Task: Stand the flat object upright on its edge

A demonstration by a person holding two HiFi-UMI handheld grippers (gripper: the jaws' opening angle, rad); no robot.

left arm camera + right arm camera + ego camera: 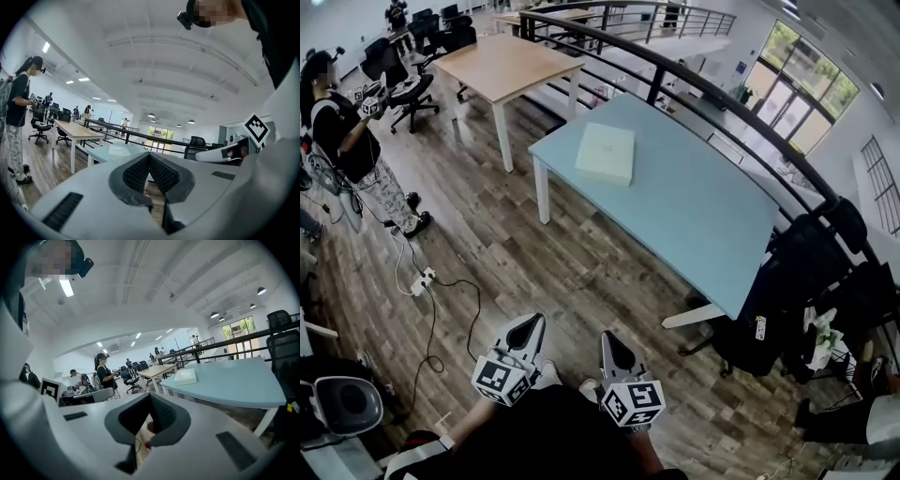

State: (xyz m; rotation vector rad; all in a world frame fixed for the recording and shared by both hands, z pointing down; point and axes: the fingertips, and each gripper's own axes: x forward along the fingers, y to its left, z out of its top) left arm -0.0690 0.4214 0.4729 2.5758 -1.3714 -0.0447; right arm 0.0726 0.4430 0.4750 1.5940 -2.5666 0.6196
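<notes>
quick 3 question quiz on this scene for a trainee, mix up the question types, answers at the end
1. True or false: the flat box already stands upright on its edge.
2. Where is the box? A) on the wooden table B) on the blue table C) on the floor
3. How do the jaws of the left gripper and the right gripper stand, and is anything in them?

Key: 1 false, it lies flat. 2 B. 3 both shut, both empty, well short of the table.
</notes>
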